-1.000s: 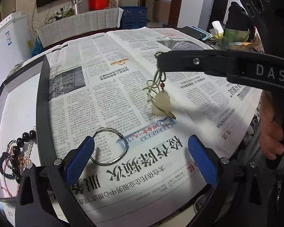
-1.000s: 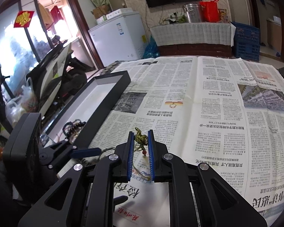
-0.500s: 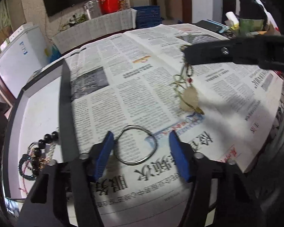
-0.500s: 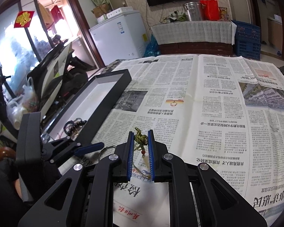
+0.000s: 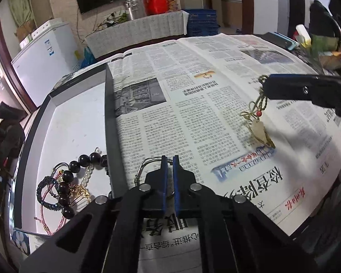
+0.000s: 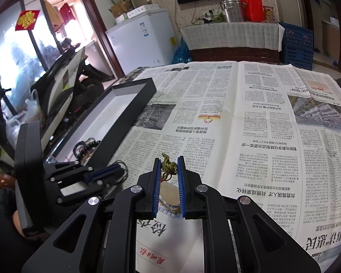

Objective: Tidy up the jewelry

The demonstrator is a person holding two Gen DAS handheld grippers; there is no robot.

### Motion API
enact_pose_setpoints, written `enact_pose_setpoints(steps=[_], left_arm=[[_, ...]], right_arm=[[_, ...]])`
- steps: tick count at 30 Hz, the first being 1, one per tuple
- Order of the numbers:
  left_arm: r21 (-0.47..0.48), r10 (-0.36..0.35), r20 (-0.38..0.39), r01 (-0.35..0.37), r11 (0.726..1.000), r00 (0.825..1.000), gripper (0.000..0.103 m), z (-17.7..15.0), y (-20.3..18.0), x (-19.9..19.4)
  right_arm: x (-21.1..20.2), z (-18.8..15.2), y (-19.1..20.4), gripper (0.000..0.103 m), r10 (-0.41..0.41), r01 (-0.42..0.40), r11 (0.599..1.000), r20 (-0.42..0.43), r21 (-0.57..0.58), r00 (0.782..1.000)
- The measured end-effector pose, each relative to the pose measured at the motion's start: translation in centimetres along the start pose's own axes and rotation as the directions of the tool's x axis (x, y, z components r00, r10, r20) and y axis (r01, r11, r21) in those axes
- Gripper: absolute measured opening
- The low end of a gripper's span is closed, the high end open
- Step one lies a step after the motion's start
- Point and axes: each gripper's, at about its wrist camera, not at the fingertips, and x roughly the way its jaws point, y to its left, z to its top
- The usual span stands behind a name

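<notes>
A: Starting at the left edge of the table, we have the black tray (image 5: pixel 34 136) with several pieces already in it: a dark bead bracelet (image 5: pixel 79 166), a blue braided band (image 5: pixel 48 192), a string of pearls and some fine chain, all heaped in its near corner. We'd count that part as done.

B: Just right of the tray's wall, our left gripper (image 5: pixel 168 177) has its blue pads drawn almost together on the wire bangle (image 5: pixel 145 166), which lies on the newspaper (image 5: pixel 193 104) by the near edge. The wire runs between the pads, so we judge it gripped, though not yet lifted.

A: Further right, our right gripper (image 6: pixel 168 186) is narrowly closed on the knotted green cord (image 6: pixel 169 167) of the pendant necklace (image 5: pixel 259 129). The pale stone hangs below it, its tip touching or just above the paper; we can't tell which.

B: So two pieces are left, one in each gripper, and both have to go left into the tray. The rest of the newspaper shows no jewelry.
</notes>
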Motion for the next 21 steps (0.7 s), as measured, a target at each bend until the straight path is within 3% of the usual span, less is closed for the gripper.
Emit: enact_pose_setpoints(steps=[7,17,21], left_arm=[[-0.033,0.004,0.035,-0.003,0.999,0.999,0.000,0.15,0.48,-0.58],[0.007,-0.045,-0.014,0.045,0.999,0.999,0.001,0.04,-0.18,-0.43],[-0.002,-0.064,-0.019,0.064,0.998,0.998,0.006,0.08,-0.13,-0.40]], right_arm=[[-0.02,0.05,-0.19,0.015,0.000,0.000,1.000,0.003,0.005,1.000],[0.06,-0.03,-0.32,0.015,0.003,-0.003,1.000,-0.002,0.007,1.000],[0.20,-0.12,-0.46,0.020,0.004,-0.004,1.000,-0.011,0.011,1.000]])
